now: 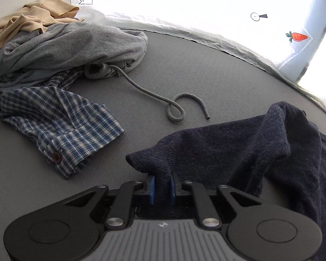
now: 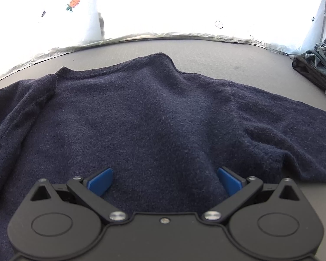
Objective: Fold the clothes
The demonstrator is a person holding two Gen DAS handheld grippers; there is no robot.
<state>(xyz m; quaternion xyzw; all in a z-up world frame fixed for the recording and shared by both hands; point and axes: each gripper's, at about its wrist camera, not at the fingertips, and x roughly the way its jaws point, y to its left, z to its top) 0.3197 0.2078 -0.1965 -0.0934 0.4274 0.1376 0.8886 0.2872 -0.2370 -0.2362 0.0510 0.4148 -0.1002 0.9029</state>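
Note:
A navy knit sweater (image 2: 154, 113) lies spread on the grey table (image 2: 217, 56), neckline toward the far edge. In the left wrist view one end of the navy sweater (image 1: 239, 148), a sleeve or corner, is lifted and bunched. My left gripper (image 1: 162, 183) is shut on that end, blue pads pinching the knit. My right gripper (image 2: 165, 179) hovers low over the sweater's near body, open wide, blue fingertips (image 2: 101, 179) apart with only flat fabric beneath them.
In the left wrist view a pile sits at the far left: tan garment (image 1: 30, 19), grey hooded top (image 1: 71, 43) with a loose drawstring (image 1: 163, 103), and blue plaid shirt (image 1: 58, 126). Dark folded clothes (image 2: 317, 69) lie at the right edge. A bright white sheet (image 2: 184, 10) borders the table.

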